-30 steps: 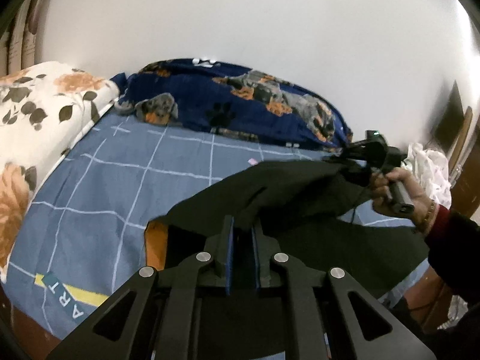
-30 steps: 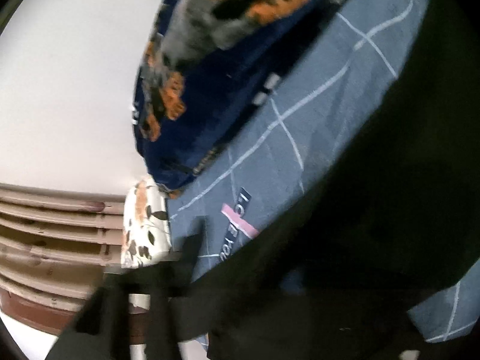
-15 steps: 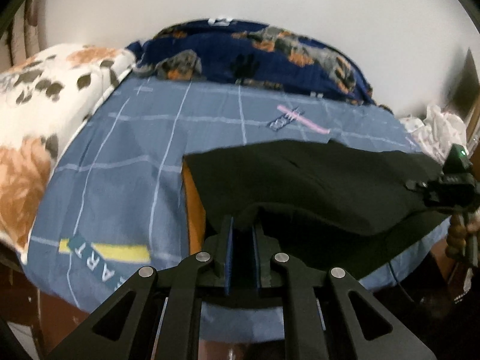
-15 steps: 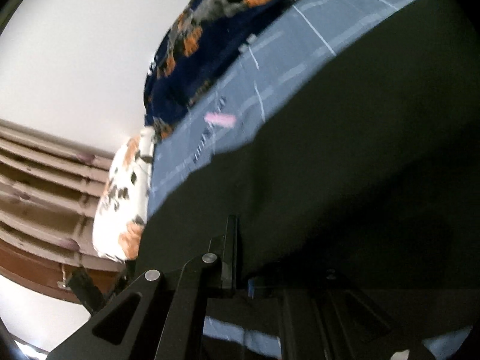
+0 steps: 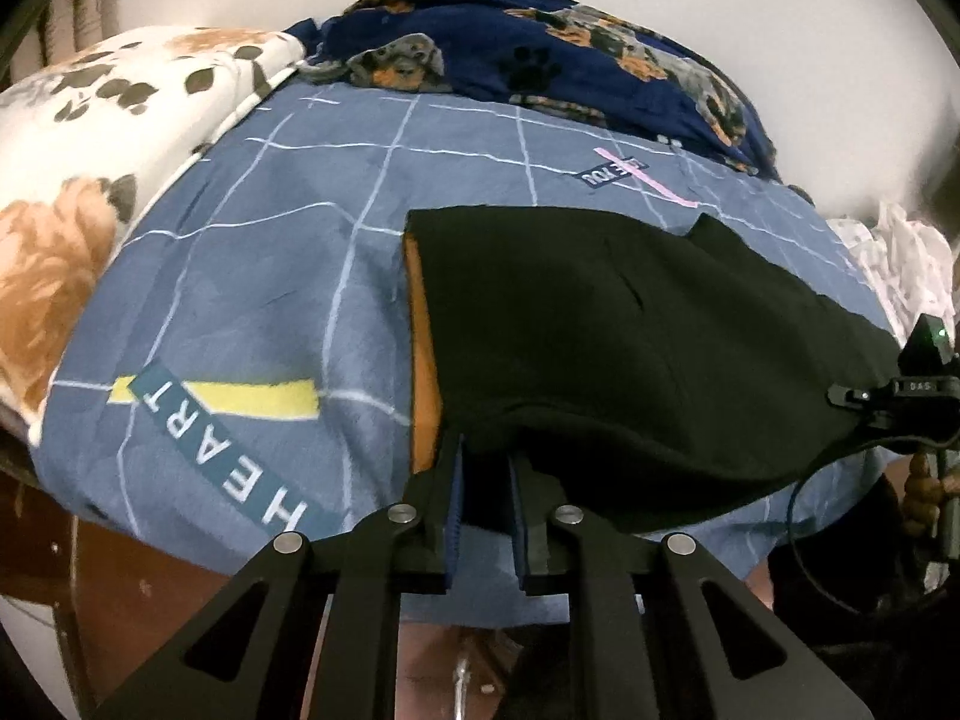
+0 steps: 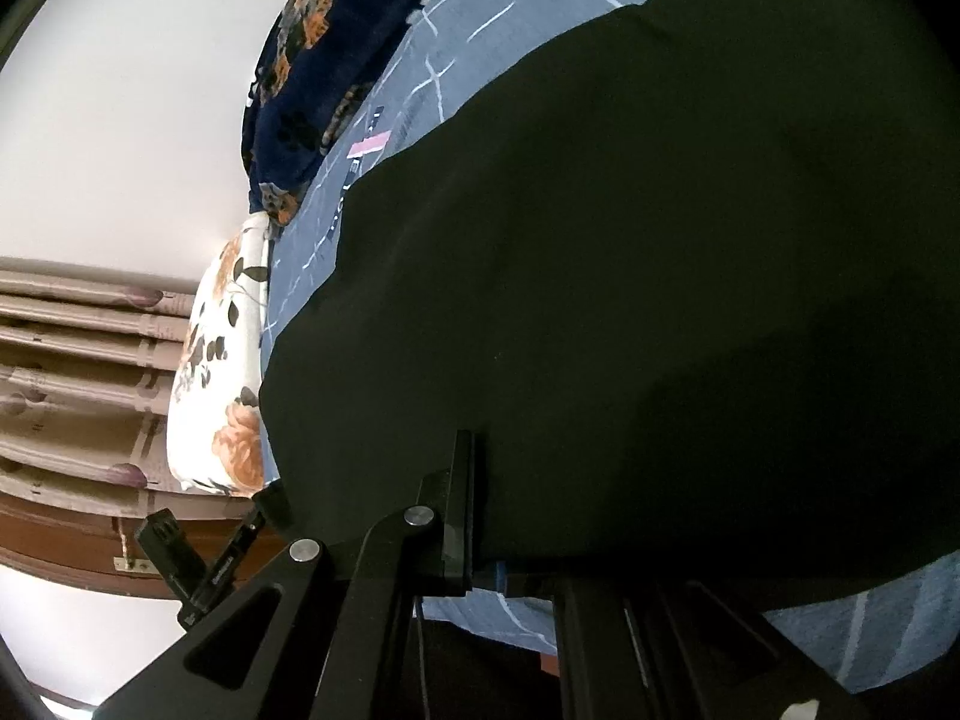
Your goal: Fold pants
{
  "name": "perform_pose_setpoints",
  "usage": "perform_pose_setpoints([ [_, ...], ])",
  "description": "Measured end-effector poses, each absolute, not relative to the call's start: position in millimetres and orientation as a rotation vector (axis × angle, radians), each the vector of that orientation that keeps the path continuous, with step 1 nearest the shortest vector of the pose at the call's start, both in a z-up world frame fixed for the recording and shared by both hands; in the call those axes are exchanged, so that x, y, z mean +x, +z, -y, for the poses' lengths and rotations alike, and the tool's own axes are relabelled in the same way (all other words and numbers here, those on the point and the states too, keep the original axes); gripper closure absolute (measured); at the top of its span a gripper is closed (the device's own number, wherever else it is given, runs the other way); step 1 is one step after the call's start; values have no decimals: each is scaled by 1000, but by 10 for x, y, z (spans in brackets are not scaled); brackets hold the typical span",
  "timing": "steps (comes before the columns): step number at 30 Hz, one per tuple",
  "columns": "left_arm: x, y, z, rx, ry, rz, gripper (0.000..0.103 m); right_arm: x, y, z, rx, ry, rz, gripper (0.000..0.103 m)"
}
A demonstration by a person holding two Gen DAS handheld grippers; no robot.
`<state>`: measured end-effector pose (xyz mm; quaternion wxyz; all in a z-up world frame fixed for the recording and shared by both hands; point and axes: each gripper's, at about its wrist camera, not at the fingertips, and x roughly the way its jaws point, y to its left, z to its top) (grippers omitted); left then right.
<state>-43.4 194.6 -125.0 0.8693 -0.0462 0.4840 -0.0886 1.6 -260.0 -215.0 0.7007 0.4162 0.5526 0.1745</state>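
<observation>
A blue checked bedsheet (image 5: 252,276) covers the bed. Nearest, the left gripper (image 5: 486,480) tilts steeply down at the bed's near edge; its jaws have just been opening, the black pants (image 5: 630,348) still between them. A second ago the pants hung lifted; now they lie spread, so the layer is laid. The right gripper (image 6: 486,516) stays clenched on the hem. Beyond lies a navy dog-print blanket (image 5: 540,60).
</observation>
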Motion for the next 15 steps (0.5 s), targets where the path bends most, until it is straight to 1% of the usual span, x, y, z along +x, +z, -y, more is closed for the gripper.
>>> perform_pose_setpoints([
  [1,-460,-1254,-1956,-81,-167,-1016,85,18,-2153,2587,923,388,-1235,97],
  [4,-539,-1201,-2069,-59,-83,-1009,85,13,-2171,2579,927,391,-1238,97],
  [9,-658,-781,-2280,-60,69,-881,85,5,-2181,2581,930,397,-1236,97],
  [12,-520,-588,-2011,-31,-24,-870,84,6,-2179,2589,939,403,-1231,97],
  [15,-305,-695,-1563,2,-182,-940,84,-2,-2202,2611,956,413,-1222,97],
])
